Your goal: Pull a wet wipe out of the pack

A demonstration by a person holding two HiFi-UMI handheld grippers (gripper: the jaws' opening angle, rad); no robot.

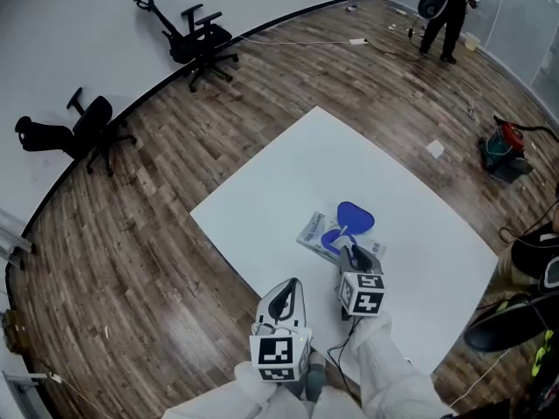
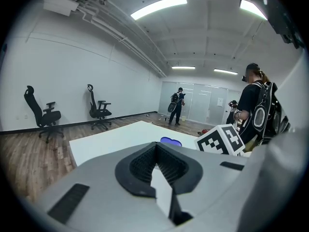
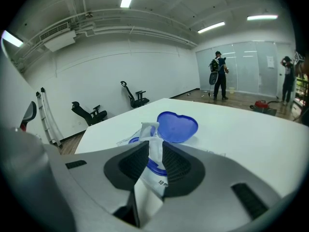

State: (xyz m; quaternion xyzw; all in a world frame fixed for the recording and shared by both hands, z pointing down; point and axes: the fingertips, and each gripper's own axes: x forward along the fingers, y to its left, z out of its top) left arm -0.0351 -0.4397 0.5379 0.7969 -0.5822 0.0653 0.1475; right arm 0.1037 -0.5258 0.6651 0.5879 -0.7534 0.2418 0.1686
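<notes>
Right gripper view is showing the right tool (image 3: 154,148) pinching the probably soft, tear-prone wet wipe (image 3: 147,128) by its raised tip above the light pack (image 1: 313,232), left tool (image 2: 155,150) idling closed.

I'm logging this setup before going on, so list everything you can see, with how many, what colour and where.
table: one, white, mid-floor
wet wipe pack: one, white, blue lid open, on the table
wet wipe: one, white, rising from the pack
office chairs: two, black, by the wall
bystanders: at least two, dark clothes, one at the far end, one close by
red device: one, on the floor right of the table
left claw: one, grey, shut, empty, near the table's edge
right claw: one, grey, shut on the wet wipe
</notes>
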